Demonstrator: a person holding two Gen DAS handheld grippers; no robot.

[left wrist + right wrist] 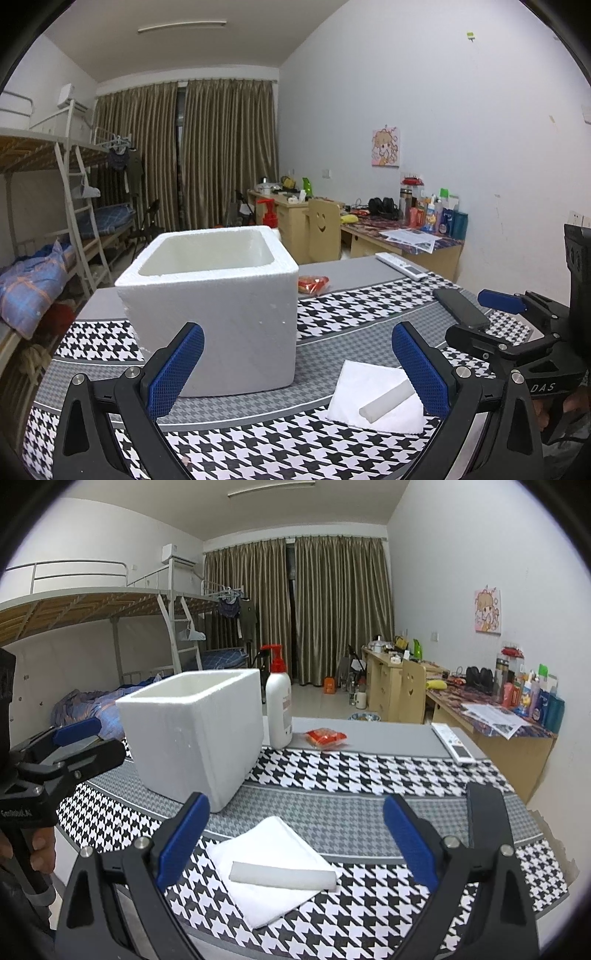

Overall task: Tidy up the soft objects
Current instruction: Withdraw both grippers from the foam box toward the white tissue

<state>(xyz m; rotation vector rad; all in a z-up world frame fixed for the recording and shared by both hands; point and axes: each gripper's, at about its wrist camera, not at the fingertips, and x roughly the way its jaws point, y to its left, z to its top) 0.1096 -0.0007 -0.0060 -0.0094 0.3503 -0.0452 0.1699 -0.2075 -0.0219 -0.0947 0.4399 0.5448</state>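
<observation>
Both grippers [297, 363] [293, 836] spread wide, foam stick [282, 877] on folded white cloth [275, 864], blocky styrofoam box [192, 731] beyond.

Open tabletop around the folded towel [271, 867]; foam box [195, 734] close behind, phone [460, 307] rightward.

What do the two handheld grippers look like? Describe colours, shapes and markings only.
Both the left gripper and the right gripper have black angular frames with silver bolts and two fingers faced with blue textured pads. White lettering marks the bodies, partly readable as "DAS". Bare hands hold the handles.
</observation>
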